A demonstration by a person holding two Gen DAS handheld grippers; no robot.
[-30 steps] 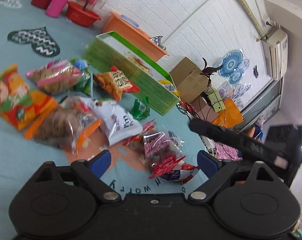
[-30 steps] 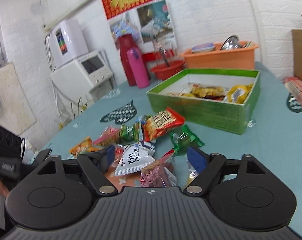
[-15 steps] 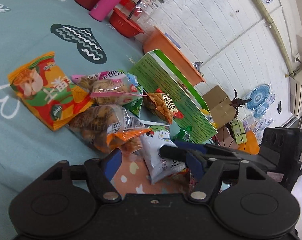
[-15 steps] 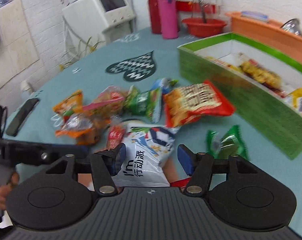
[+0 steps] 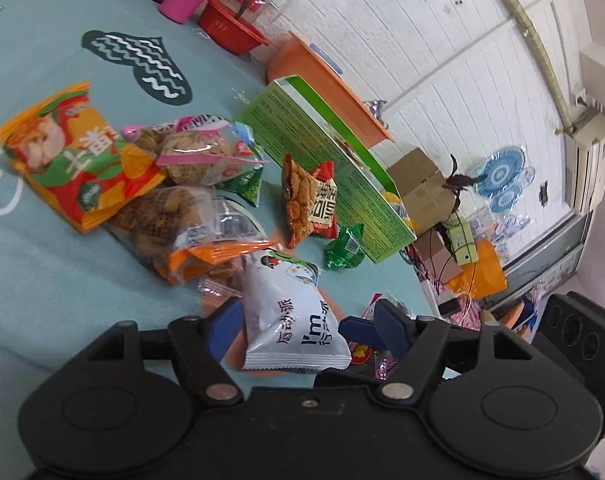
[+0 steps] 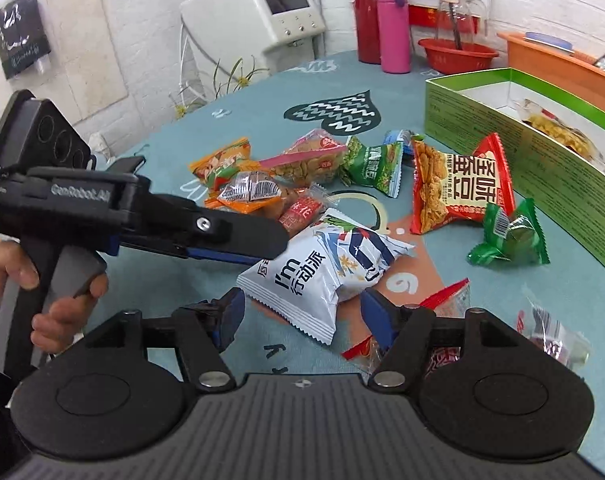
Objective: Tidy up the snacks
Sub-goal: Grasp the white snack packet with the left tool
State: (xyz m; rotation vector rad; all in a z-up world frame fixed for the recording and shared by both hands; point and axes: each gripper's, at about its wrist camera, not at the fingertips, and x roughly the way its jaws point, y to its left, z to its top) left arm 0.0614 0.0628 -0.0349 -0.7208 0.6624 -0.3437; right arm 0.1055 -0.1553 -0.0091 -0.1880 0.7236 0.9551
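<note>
Left gripper (image 5: 302,330) sits low in the left wrist view, pitched down toward the desk (image 5: 42,272), jaws wide apart. White snack bag (image 5: 292,320) lies on the desk between its blue fingers (image 5: 222,330); pads don't press it.

Right gripper (image 6: 300,314) in lower centre of the right wrist view, angled down more steeply. Its jaws are opening, at about full spread, with the near end of the same white bag between them, not clamped.

In the right wrist view the left gripper comes in from the left edge, roughly level, tips over the bag's left side. A hand (image 6: 42,292) wraps its grey handle at lower left, fingers curled round the grip.

Other snacks spread mid-frame: red-orange cracker pack (image 6: 458,188), green candy (image 6: 508,236) just right of it, green pack (image 6: 376,164), orange packs (image 6: 226,164) further left. Green box (image 6: 522,152) on the right side, open top, a few snacks inside.
</note>
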